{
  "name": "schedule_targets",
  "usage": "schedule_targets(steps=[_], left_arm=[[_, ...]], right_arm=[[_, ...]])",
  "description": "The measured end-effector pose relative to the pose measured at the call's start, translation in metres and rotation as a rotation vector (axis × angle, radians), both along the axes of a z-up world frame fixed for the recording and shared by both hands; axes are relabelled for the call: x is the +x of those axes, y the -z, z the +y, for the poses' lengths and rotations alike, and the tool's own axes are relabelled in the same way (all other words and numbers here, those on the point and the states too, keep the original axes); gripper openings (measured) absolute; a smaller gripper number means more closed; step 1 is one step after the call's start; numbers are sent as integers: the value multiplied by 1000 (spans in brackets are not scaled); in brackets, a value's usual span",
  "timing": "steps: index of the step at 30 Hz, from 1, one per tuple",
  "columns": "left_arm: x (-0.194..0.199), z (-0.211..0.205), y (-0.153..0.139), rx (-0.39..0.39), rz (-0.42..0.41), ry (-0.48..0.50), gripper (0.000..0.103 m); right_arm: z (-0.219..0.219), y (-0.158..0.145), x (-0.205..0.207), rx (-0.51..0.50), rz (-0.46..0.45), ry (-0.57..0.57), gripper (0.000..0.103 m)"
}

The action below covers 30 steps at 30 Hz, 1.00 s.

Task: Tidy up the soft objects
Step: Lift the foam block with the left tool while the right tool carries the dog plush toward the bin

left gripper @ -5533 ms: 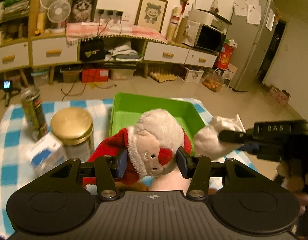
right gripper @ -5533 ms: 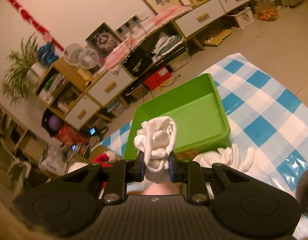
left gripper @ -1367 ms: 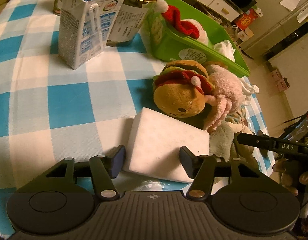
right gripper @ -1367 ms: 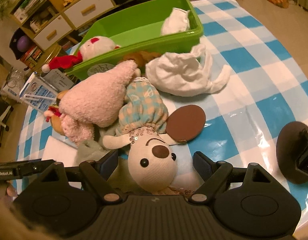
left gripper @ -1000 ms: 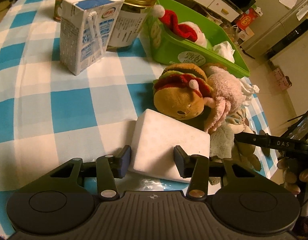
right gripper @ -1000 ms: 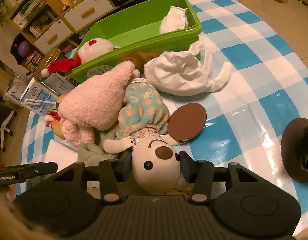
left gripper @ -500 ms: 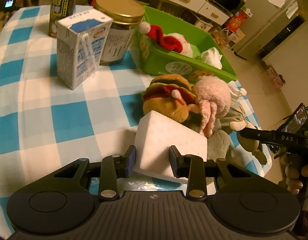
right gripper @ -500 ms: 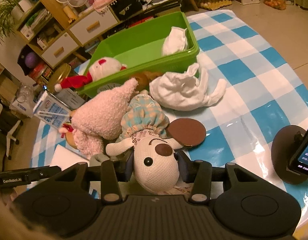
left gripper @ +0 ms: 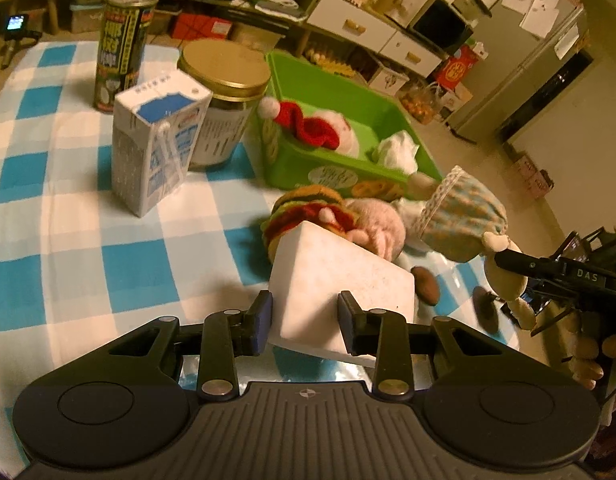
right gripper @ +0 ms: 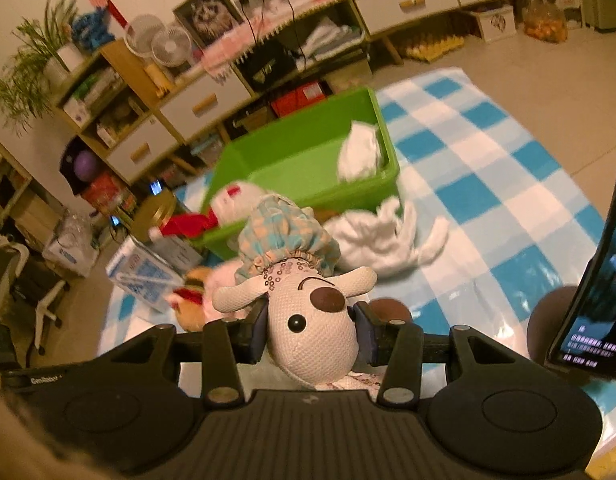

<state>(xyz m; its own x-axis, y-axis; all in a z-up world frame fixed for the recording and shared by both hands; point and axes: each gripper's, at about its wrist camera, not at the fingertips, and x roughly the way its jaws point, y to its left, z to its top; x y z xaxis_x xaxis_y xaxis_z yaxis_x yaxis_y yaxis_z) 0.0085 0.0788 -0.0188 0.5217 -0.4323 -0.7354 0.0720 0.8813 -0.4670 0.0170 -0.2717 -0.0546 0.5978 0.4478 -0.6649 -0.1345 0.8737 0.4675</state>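
Observation:
My left gripper (left gripper: 305,316) is shut on a white sponge block (left gripper: 340,280) and holds it tilted above the checked cloth. My right gripper (right gripper: 312,332) is shut on the head of a plush dog (right gripper: 312,332) in a checked dress, lifted off the table; the dog also shows in the left wrist view (left gripper: 464,216). The green bin (left gripper: 308,160) holds a Santa plush (left gripper: 320,130) and a white sock (left gripper: 396,148). A burger plush (left gripper: 303,212) and a pink plush (left gripper: 382,226) lie in front of the bin.
A milk carton (left gripper: 155,152), a gold-lidded jar (left gripper: 223,92) and a drink can (left gripper: 121,44) stand left of the bin. A white cloth (right gripper: 384,236) lies on the table right of the bin. A phone on a stand (right gripper: 588,288) is at the right edge.
Both grippers closed on their objects and lifted: the left raised the white sponge block off the cloth, the right raised the plush dog off the table.

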Motion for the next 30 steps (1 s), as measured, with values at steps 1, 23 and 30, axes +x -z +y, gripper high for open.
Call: schedule_targets(steps=[1,23,30], left_arm=[[0,0,-3,-3,-8,-3,35],[26,-7,-35,-29,-108,-80,35],[48,-29,-48,-2,-168,-114,35]], right_arm=[[-1,-4,-1,9,-12,5,9],[2,-19,19,63,-25,71,9],[9,-28,35,74,-38,121,9]])
